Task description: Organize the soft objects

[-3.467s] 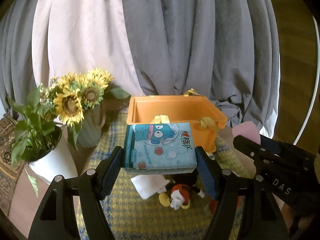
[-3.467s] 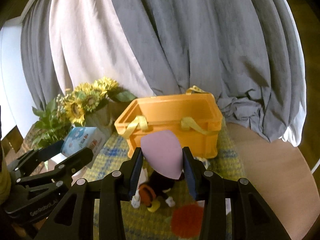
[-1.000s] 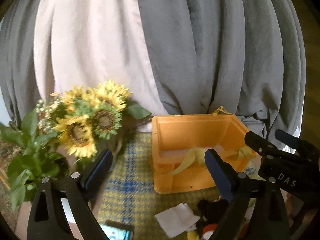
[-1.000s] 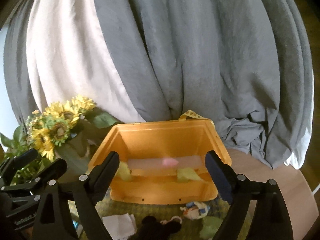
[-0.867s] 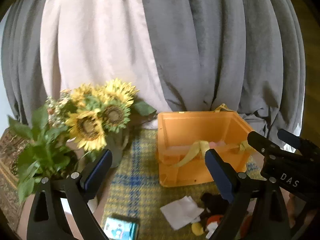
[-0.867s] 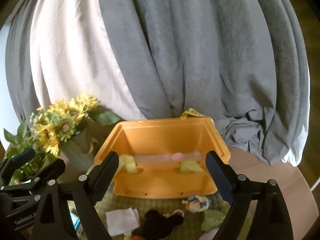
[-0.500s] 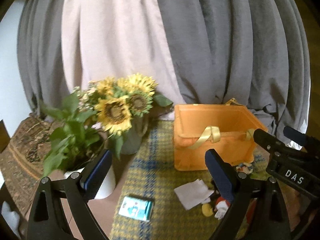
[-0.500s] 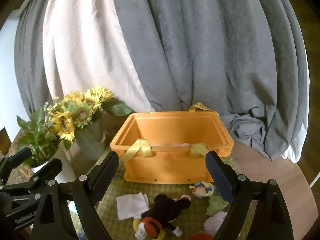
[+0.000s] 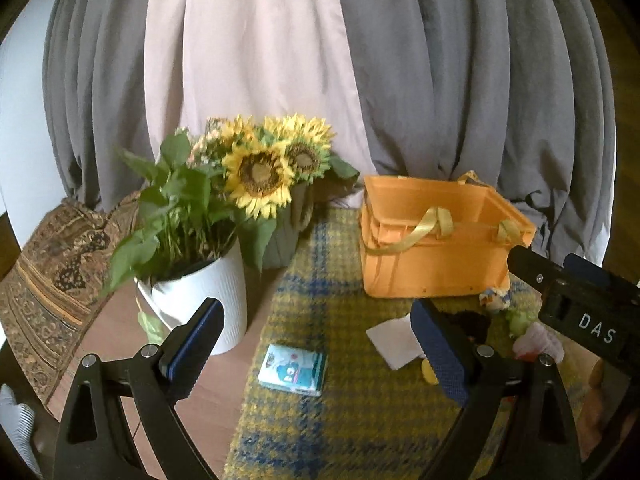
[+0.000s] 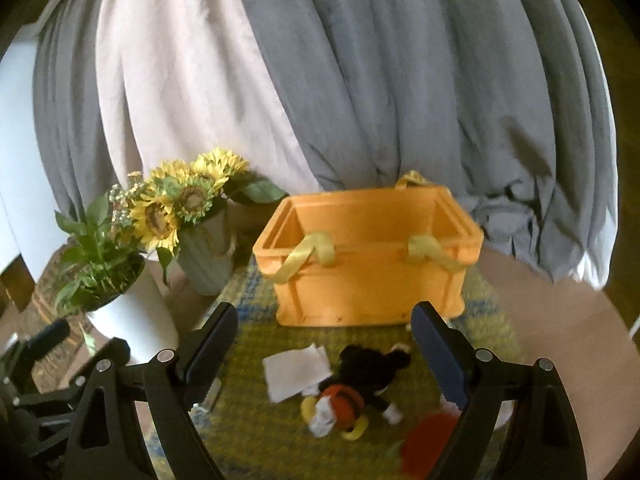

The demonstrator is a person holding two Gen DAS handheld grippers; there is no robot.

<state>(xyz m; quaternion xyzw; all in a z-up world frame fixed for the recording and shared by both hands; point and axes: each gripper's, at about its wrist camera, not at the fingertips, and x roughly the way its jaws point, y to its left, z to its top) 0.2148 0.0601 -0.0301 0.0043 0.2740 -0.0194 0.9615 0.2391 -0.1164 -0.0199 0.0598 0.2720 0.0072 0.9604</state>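
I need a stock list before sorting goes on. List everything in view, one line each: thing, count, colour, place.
crate: one, orange with yellow strap handles, back of the mat
mat: one, yellow and blue check, on the table
tissue pack: one, light blue, on the mat's left part
white cloth: one, on the mat before the crate
plush mouse: one, black with red, beside the cloth
red soft thing: one, blurred, right of the mouse
sunflowers: one bunch, yellow, in a grey-green vase left of the crate
white pot: one, holding a green plant, far left
curtains: grey and pale, behind
left gripper: black, blue pads, open, empty
right gripper: same, open, empty
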